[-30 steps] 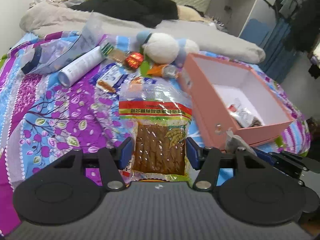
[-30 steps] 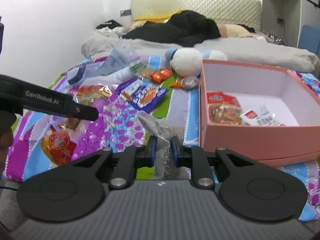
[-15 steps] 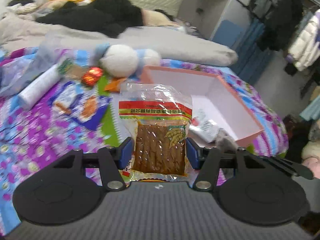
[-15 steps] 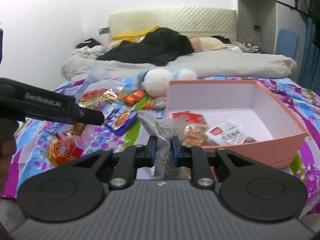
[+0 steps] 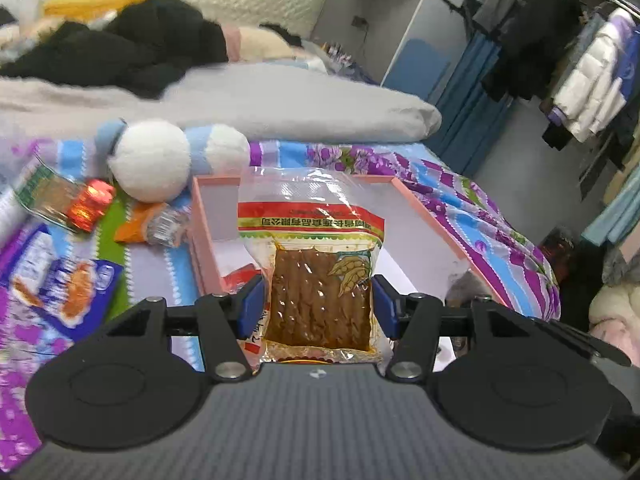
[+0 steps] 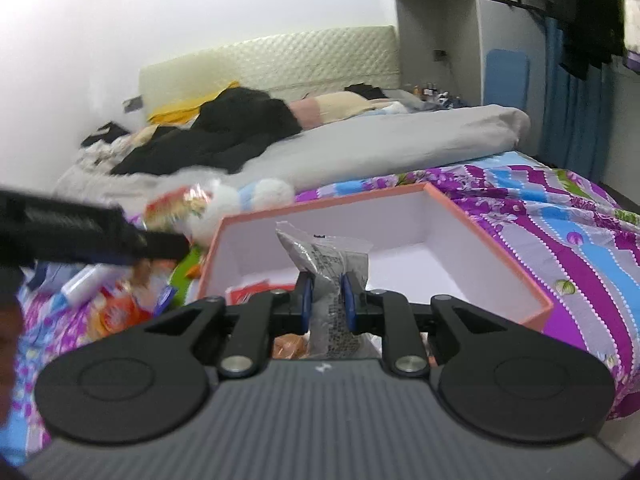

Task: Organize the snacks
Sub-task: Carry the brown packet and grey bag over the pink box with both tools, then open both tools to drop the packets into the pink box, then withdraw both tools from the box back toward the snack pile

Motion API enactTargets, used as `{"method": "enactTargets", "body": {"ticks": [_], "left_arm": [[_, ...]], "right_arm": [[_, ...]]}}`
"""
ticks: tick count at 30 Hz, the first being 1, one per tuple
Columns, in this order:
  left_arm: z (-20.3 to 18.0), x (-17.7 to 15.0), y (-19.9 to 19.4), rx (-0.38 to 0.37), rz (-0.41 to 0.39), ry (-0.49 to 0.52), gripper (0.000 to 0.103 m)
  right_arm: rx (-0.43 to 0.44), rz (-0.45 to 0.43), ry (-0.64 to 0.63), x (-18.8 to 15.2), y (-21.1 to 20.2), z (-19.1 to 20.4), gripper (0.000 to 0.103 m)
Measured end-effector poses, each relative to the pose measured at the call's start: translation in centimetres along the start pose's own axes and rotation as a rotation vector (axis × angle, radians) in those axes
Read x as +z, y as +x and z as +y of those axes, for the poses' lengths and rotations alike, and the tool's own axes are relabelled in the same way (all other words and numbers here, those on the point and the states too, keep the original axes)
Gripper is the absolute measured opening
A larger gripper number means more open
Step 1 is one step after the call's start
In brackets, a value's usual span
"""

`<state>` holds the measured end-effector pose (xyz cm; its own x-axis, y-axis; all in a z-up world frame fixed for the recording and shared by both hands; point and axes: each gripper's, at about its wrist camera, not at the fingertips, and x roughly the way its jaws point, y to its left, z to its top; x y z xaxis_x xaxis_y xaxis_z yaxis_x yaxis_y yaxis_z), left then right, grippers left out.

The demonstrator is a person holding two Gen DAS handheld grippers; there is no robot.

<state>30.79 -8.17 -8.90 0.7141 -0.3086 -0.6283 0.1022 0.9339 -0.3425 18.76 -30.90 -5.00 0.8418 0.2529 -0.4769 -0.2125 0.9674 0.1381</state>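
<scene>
Snacks are in both of my grippers. My left gripper (image 5: 318, 308) is clamped on a clear plastic packet of brown twisted sticks with a red and green printed band (image 5: 316, 272); my right gripper (image 6: 326, 306) pinches a small crinkled grey foil sachet (image 6: 326, 276) between nearly closed pads.

A second ago both packets hung over the purple and blue flowered bedspread (image 5: 476, 216), with the pink cardboard box with a white inside (image 6: 404, 224) off to my right. Now that box sits dead ahead in both views, each packet over its near edge. I judge the carry is nearly finished and the release is next, though I need both packets past the near wall before I let go.

Inside the box I can make out a red-labelled packet (image 6: 250, 292). Several snacks remain loose on the bedspread beside a white and blue plush toy (image 5: 154, 160), among them a blue wrapper (image 5: 68, 284) and a red foil one (image 5: 90, 204).

Printed characters run along the red band, upside down to my camera; I cannot read them. The sachet's small print is illegible too.
</scene>
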Motion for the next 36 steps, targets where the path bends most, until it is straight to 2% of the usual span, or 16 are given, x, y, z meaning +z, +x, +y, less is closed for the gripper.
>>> {"method": "enactTargets", "body": {"ticks": [4,9,13,16,17,19,20,21,23,26,36], "left_arm": [[-0.5,1.6,4.0,0.023,0.039,0.007,0.062],[-1.2,3.1,7.4,0.039,0.093,0.024,0.062],[-1.3,3.6,8.8,0.046,0.133,0.028,0.062],[-1.0,3.4,9.1,0.022,0.155,0.015,0.063],[-1.0,3.3,9.1,0.027,0.156,0.016,0.063],[-1.2,3.0,8.9,0.039,0.152,0.042,0.071],[-1.3,2.7,8.8,0.042,0.159,0.053,0.078],[-1.4,2.6,8.6,0.033,0.157,0.06,0.078],[-1.3,2.3,7.9,0.014,0.133,0.065,0.078],[-1.4,2.1,6.6,0.028,0.114,0.077,0.078],[-1.4,1.0,0.2,0.016,0.0,0.125,0.078]], "right_arm": [[-0.005,0.032,-0.014,0.7,2.7,-1.2,0.02],[-0.048,0.117,-0.009,0.6,6.1,-2.6,0.02],[-0.051,0.185,0.008,0.2,7.6,-3.4,0.021],[-0.066,0.212,0.032,-0.3,8.1,-4.0,0.022],[-0.063,0.223,0.042,-0.5,8.2,-4.2,0.024],[-0.051,0.235,0.055,-0.8,8.2,-4.4,0.036],[-0.051,0.23,0.057,-0.9,8.0,-4.4,0.053],[-0.057,0.224,0.055,-0.9,7.8,-4.5,0.065],[-0.064,0.211,0.038,-1.0,7.4,-4.3,0.063],[-0.068,0.191,0.001,-1.1,6.7,-3.6,0.063],[-0.033,0.1,0.036,-0.9,2.6,-2.3,0.063]]}}
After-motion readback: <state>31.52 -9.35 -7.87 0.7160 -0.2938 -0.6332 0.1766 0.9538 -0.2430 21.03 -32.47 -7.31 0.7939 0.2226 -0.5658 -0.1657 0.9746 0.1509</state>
